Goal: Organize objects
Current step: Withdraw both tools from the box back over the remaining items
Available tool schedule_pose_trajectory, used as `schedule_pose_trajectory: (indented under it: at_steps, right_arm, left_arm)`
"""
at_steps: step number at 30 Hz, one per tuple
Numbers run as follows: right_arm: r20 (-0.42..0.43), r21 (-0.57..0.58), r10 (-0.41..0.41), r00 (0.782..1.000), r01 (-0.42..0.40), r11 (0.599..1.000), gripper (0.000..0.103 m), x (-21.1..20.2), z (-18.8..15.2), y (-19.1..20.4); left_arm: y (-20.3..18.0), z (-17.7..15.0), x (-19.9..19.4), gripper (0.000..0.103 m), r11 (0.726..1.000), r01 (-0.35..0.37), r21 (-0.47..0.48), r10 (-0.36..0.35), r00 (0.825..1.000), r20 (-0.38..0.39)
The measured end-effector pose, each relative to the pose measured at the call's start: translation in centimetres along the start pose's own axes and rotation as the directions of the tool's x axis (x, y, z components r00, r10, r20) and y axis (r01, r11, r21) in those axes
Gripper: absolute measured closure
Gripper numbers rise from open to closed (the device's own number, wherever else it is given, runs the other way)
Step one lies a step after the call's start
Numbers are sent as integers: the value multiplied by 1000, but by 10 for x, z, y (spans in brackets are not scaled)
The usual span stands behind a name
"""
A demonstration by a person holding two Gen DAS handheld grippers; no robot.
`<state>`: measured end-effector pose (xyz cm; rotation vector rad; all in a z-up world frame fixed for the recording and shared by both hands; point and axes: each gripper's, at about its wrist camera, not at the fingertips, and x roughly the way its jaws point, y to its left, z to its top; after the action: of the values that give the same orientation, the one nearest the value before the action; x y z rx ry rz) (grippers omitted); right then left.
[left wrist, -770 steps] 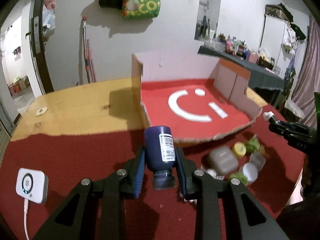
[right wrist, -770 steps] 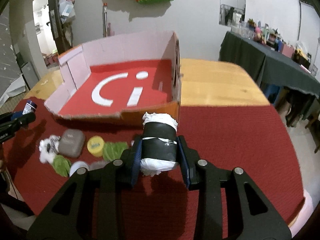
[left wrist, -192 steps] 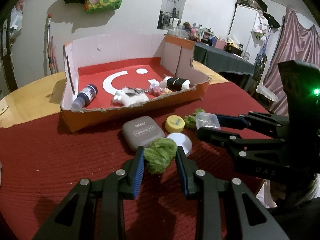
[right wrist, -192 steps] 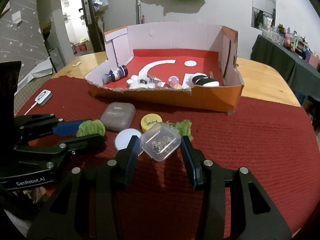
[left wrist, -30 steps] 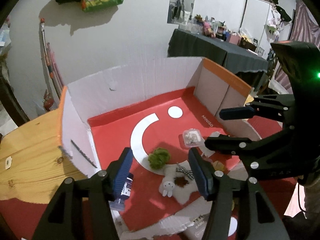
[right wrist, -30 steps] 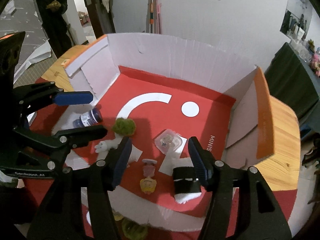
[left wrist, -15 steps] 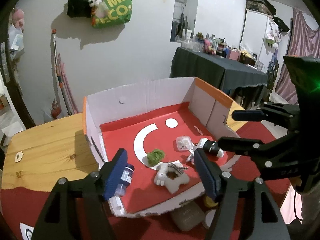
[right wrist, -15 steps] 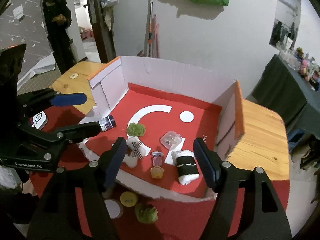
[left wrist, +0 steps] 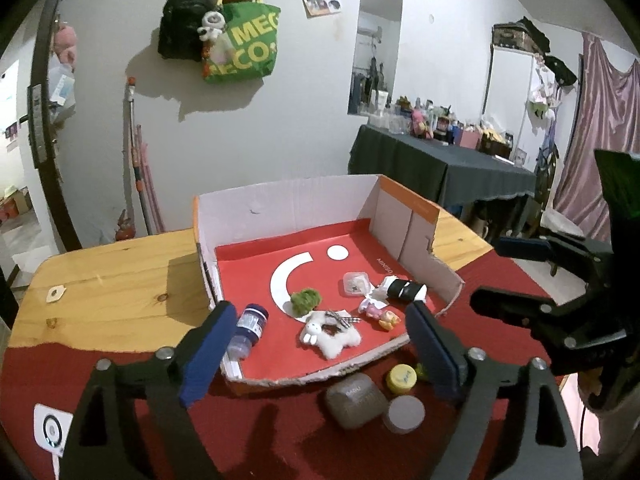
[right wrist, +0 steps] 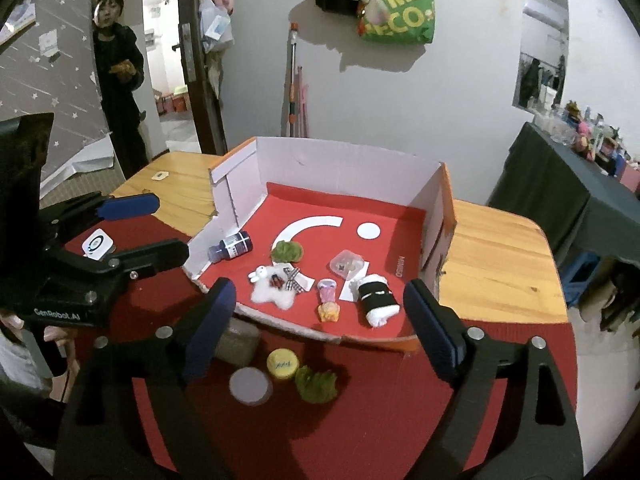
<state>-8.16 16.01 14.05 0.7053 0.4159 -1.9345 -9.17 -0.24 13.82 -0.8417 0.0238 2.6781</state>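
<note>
Right hand-held gripper (right wrist: 316, 316) alone shows doorway person (right wrist: 120, 76).

The green fabric bag (right wrist: 400, 8) hanging on the wall at 12 o'clock reads "MEG" over "ECO:". The black left hand-held gripper (right wrist: 136, 228) body reads "GenRobot.AI". The red floor of the cardboard box (right wrist: 400, 266) reads "MINISO".

The box (left wrist: 408, 216) has a red floor with white shapes, white walls and orange edges; beside it lie a yellow lid (right wrist: 282, 364) and a green tuft (right wrist: 316, 385).
</note>
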Motion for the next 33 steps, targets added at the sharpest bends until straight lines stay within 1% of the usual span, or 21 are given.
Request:
schedule_pose_trajectory:
  at_steps: [4,6,8,13,18,20,23,26,28,33]
  right_arm:
    - [34,1,-31,999,31,1000,17,-12,-13,5]
    - [49,12,-40,998,40,999,14,-17,-21,7]
    - [61,20,-51,997,50,999,11,-20,-30,9]
    - [70,14,-87,994,86,996,11,-21,-49,13]
    - [66,38,-85,994,83,996,10,-17,-70,16]
    - [66,46,-96,993,93,995,11,-15,-80,16]
    - [52,64,-114,992,111,992,10,-7,-91,14]
    - [22,97,-103,994,100,990,10,1,-100,9]
    - [1,120,-93,996,92,989,10,7,-106,5]
    - [-34,117,-99,995,102,988,10,16,-111,2]
  left_arm:
    - [-3,-13,-6,11,1000,-8,-12,8,1000,10]
    - [-6,-21,-7,8,1000,-13,-11,13,1000,10]
    - [-8,-30,-7,7,1000,-18,-18,18,1000,9]
    - [-11,-49,-7,4,999,-26,-41,26,1000,-9]
    - [-14,-69,-4,2,997,-37,-64,35,999,-24]
    - [-14,-77,0,1,996,-42,-80,39,998,-39]
    - [-12,-89,7,1,993,-47,-107,40,996,-75]
    - [-10,-98,15,1,991,-39,-128,24,993,-118]
    - [-9,-102,19,1,990,-42,-137,23,991,-134]
    - [-12,-103,27,1,990,-48,-131,27,987,-159]
